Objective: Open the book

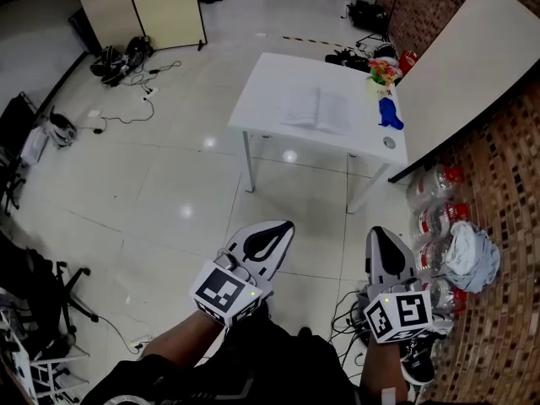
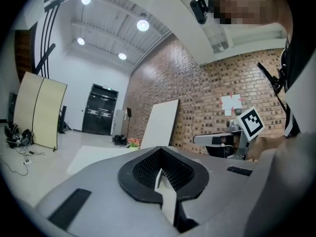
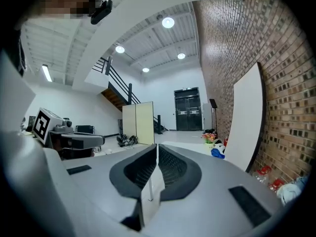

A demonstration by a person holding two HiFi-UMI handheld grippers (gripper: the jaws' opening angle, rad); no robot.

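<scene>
A pale book point(image 1: 316, 110) lies flat on the white table point(image 1: 261, 91), far ahead of me across the tiled floor. Whether it lies open or closed is too small to tell. Both grippers hang close to my body, well short of the table. My left gripper point(image 1: 284, 225) has its jaws pressed together with nothing between them, as the left gripper view confirms point(image 2: 159, 154). My right gripper point(image 1: 378, 231) is likewise shut and empty point(image 3: 156, 147). In the left gripper view the table point(image 2: 94, 157) shows low at the left.
A blue object point(image 1: 389, 113), a pot of flowers point(image 1: 384, 72) and a small white cup point(image 1: 389, 143) stand along the table's right side. A white board point(image 1: 460, 66) leans on the brick wall. Packs of bottles point(image 1: 434, 226) sit at the right; cables point(image 1: 126, 57) lie far left.
</scene>
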